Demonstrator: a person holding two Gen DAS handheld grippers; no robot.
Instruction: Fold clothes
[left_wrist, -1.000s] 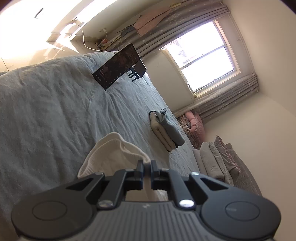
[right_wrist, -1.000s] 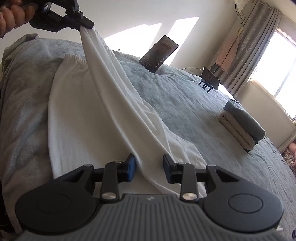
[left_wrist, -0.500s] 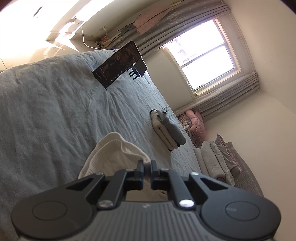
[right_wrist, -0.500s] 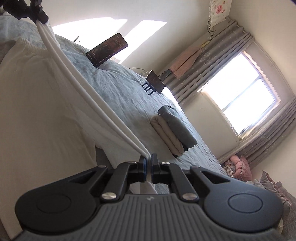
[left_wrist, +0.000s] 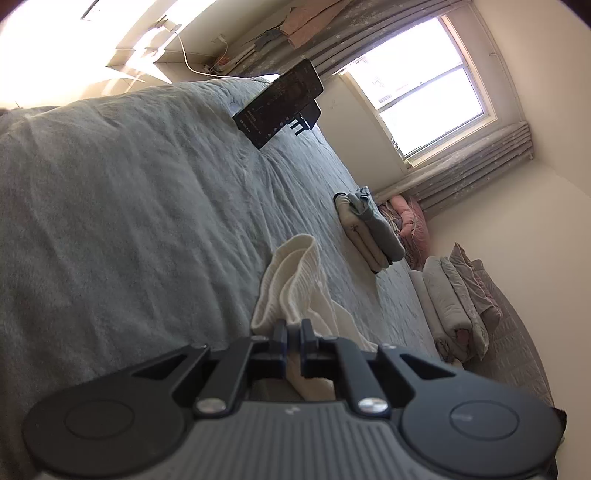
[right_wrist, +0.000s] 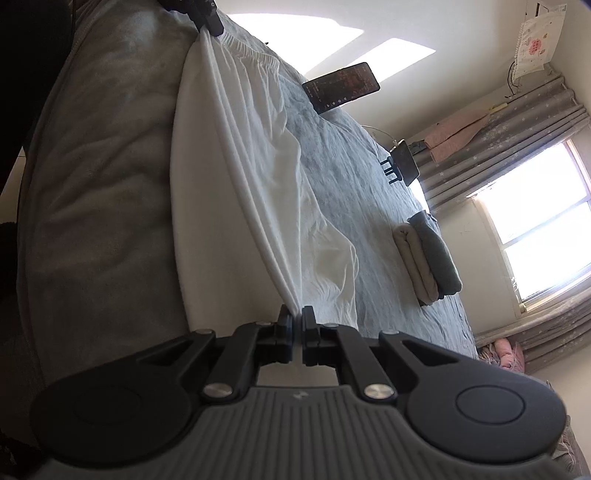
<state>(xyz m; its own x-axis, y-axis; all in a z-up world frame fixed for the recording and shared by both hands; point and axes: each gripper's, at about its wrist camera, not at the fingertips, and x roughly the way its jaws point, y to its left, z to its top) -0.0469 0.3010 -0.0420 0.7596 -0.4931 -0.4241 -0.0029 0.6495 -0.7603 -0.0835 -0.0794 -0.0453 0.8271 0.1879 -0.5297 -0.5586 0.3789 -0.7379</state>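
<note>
Gripping the ribbed waistband of the white garment (left_wrist: 291, 284), the left gripper (left_wrist: 291, 330) has its jaws closed on the cloth, as they were a second ago, but it has sunk toward the bed (left_wrist: 129, 206), so the band now hangs close over the grey cover instead of being held high. In the right wrist view that same gripper shows at the top left edge (right_wrist: 207, 16), with the garment (right_wrist: 258, 177) running from it as one taut pleated edge down to the near side. The rest of the garment lies spread flat on the bed (right_wrist: 103, 184), beside the raised edge.

Further right comes the main change: the right gripper (right_wrist: 294, 319), whose jaws stood apart around the hem a second ago, has closed them on it, and the view has rolled markedly since then. Both ends of one long edge are therefore held and stretched between the two hands. Judging from this, the lengthwise fold is ready to be carried across, probably by swinging the held edge over the flat half.

Beyond, the phone (right_wrist: 341, 86) leans on its stand, and the folded stack (right_wrist: 428, 254) waits well apart near the window side, unmoved.
</note>
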